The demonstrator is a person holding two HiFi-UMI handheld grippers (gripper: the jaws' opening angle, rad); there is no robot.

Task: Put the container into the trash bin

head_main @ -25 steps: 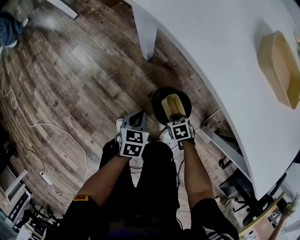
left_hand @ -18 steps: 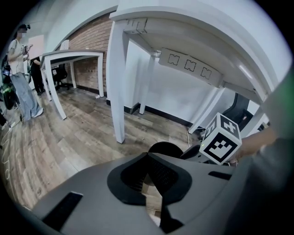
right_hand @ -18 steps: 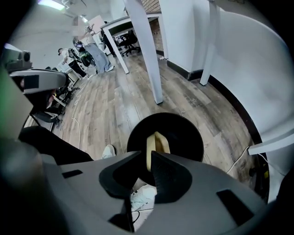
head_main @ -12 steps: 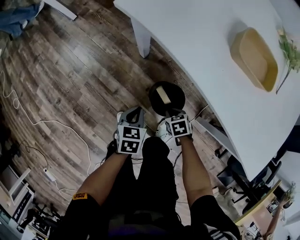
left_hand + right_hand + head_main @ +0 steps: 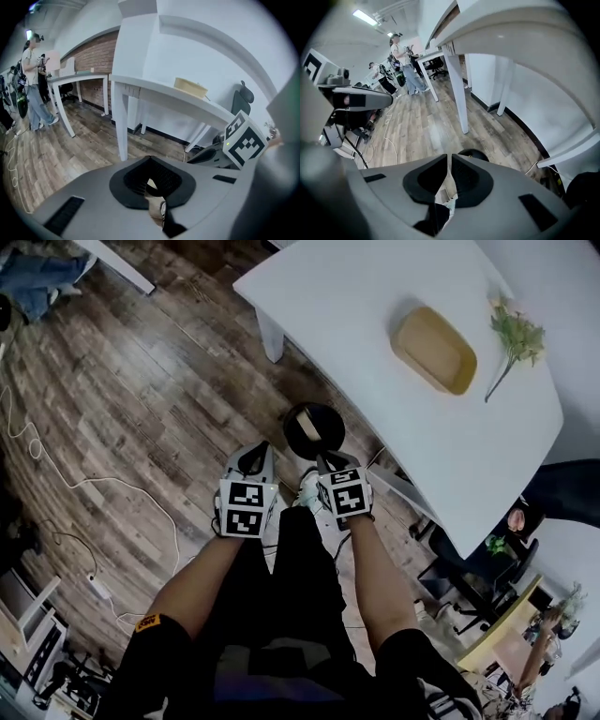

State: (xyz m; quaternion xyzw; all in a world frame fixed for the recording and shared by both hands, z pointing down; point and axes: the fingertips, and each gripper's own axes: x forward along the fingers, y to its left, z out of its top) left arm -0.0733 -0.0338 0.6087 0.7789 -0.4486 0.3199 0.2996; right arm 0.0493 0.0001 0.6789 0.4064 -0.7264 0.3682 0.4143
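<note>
A black round trash bin (image 5: 328, 418) stands on the wood floor beside the white table (image 5: 347, 296). A tan container (image 5: 307, 427) lies inside it. My right gripper (image 5: 323, 461) hangs just short of the bin's near rim, apart from it, jaws together and holding nothing. In the right gripper view the bin (image 5: 472, 153) peeks out just beyond the right gripper (image 5: 449, 161). To the left of the bin, my left gripper (image 5: 255, 451) is shut and empty. Its tips meet in the left gripper view (image 5: 150, 158).
A second tan container (image 5: 433, 351) and a green sprig (image 5: 514, 334) lie on the table. A white table leg (image 5: 269, 337) stands beyond the bin. A cable (image 5: 56, 484) trails over the floor at left. An office chair (image 5: 459, 587) is at lower right. People (image 5: 33, 84) stand far off.
The container that stood upright at the bin's mouth by my right gripper now lies inside the bin. Both grippers have drawn back from the bin, and the view has pulled away.
</note>
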